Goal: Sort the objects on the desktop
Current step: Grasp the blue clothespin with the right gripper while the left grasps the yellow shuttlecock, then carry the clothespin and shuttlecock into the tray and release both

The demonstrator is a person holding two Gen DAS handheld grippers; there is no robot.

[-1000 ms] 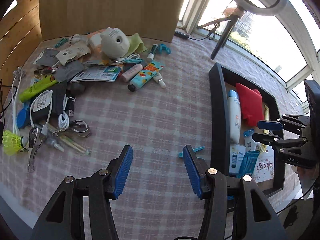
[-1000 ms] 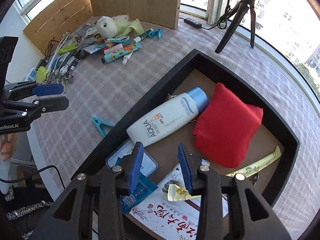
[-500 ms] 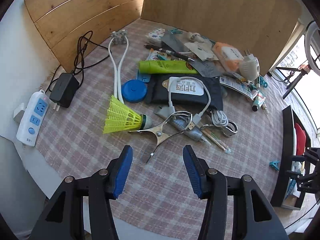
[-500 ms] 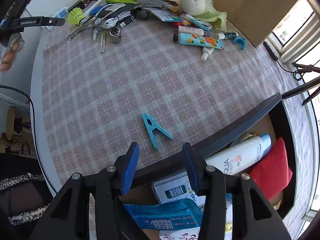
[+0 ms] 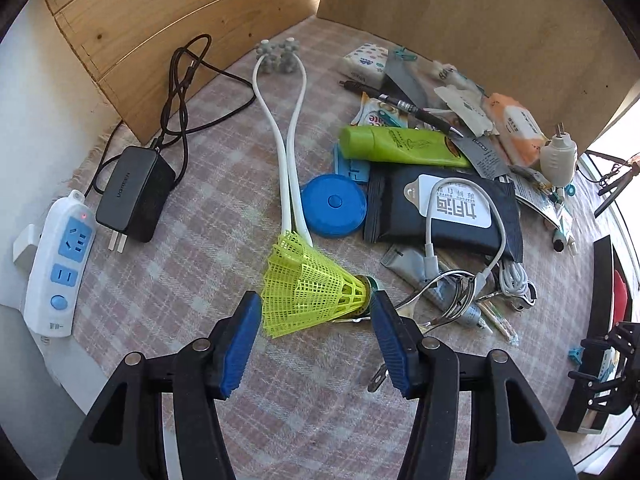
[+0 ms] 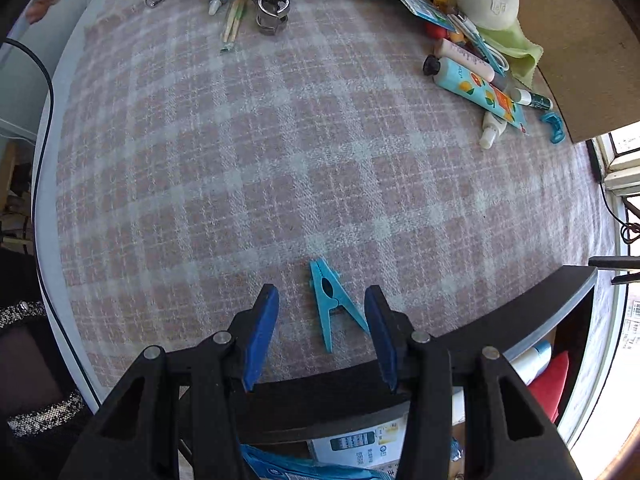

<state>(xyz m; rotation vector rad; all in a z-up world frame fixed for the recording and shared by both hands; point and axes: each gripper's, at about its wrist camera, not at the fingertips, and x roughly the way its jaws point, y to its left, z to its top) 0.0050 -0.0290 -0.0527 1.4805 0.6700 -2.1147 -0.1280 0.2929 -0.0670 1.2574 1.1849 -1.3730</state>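
A yellow plastic shuttlecock (image 5: 312,292) lies on its side on the checked tablecloth, cork end to the right. My left gripper (image 5: 315,300) points steeply down and straddles it; its jaws are opening, and the blue pads stand just outside the skirt and the cork. A blue clothespin (image 6: 330,300) lies flat near the black tray's rim (image 6: 480,344). My right gripper (image 6: 322,296) hangs straight down over the clothespin, open, pads apart from it on both sides. The tray holds a white bottle, a red cloth and packets.
Left of the shuttlecock lie a white power strip (image 5: 60,264) and a black charger (image 5: 134,196). Behind it sit a blue round case (image 5: 334,206), a green tube (image 5: 400,144), a black pouch (image 5: 440,216) and a metal clip (image 5: 440,300). Wooden boards wall the back.
The left gripper swung from the tray side to the clutter and sank until its fingers straddle the shuttlecock. The right gripper left the tray, came down over the clothespin and widened.
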